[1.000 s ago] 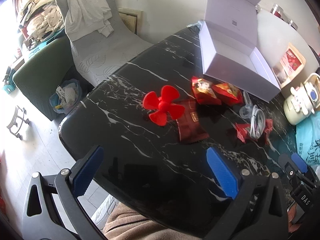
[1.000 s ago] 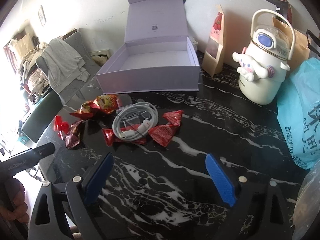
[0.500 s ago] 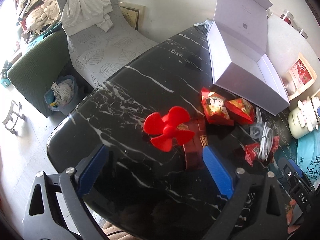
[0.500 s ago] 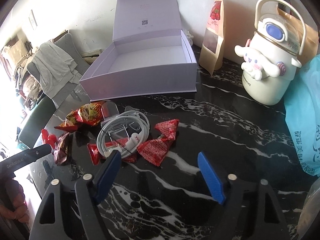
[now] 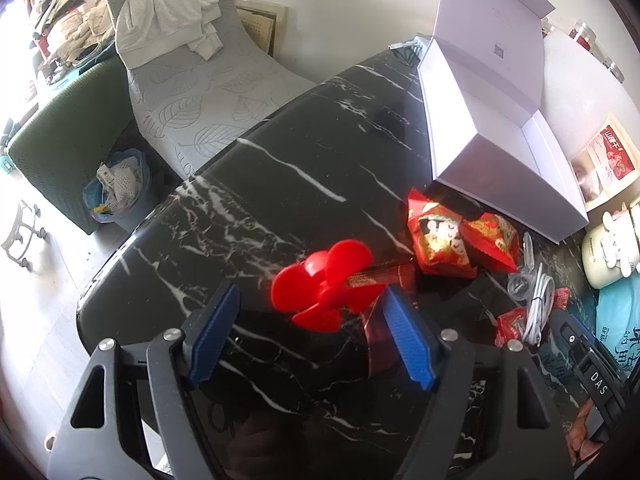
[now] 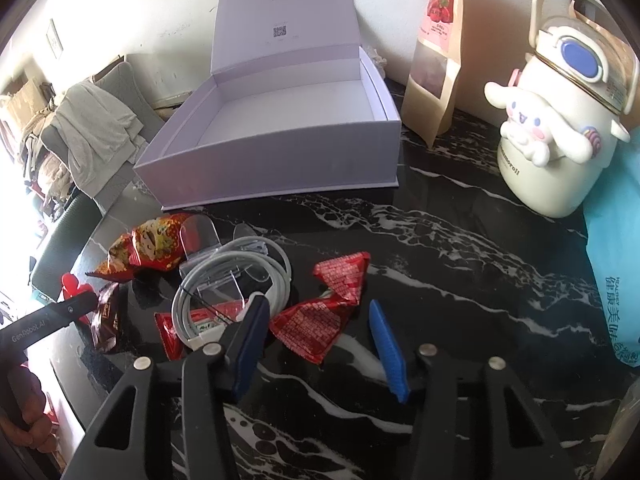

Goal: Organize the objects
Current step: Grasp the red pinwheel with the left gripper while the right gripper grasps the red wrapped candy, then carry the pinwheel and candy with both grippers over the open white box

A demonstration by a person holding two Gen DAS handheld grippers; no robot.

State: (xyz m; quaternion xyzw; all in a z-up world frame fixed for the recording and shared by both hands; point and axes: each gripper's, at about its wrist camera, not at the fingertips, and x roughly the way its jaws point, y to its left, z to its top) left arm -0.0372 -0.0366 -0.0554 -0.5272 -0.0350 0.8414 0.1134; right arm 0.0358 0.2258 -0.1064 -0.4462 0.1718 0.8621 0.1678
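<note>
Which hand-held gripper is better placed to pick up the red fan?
Left. The left hand-held gripper is open with the red fan between its fingers; the right hand-held gripper faces a red packet.

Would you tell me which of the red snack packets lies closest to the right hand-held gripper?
The plain red text-printed packet directly between the right hand-held gripper fingers; the picture-printed packets lie farther off, toward the box.

Bare table (image 6: 460, 280) right of wrappers (image 6: 324, 308)
</note>
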